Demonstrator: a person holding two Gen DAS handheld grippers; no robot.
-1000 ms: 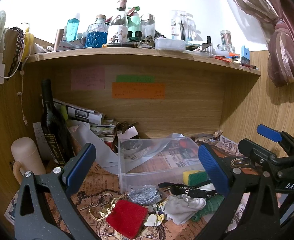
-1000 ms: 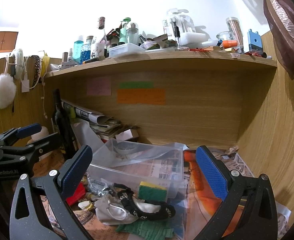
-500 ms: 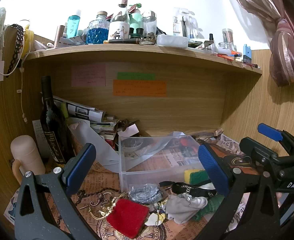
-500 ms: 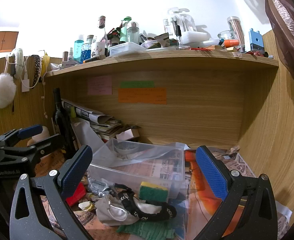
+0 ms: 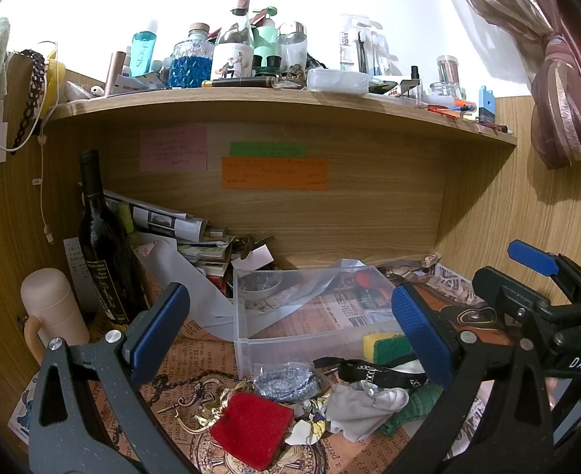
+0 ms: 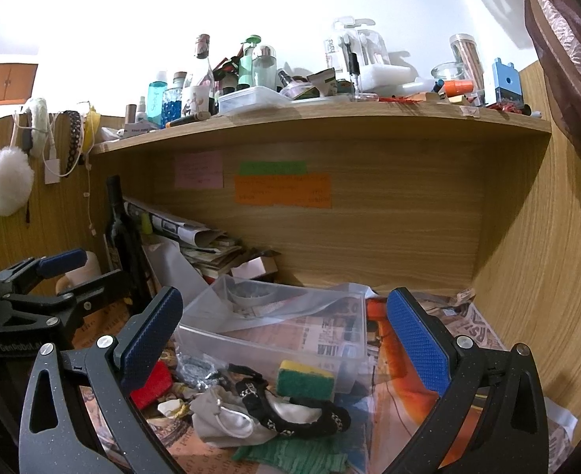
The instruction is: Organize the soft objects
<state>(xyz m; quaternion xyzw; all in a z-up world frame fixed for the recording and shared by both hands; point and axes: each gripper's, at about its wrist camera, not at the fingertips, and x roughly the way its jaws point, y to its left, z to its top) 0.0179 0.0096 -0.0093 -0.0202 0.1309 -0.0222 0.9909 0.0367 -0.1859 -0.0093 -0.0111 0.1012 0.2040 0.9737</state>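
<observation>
Claws hovering: left claw and right claw both spread wide, gripping nothing, above sponge, red pad, clear bin

Two wrist cameras, low over the desk, facing the back panel

The left view looks from the left front edge, the right from its right; both share the clear bin, sponge and shelf, close up.

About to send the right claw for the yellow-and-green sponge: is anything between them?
Nothing visible blocks it. The open right claw faces the yellow-and-green sponge, which leans on the clear plastic bin; a black strap lies just below it.
</observation>
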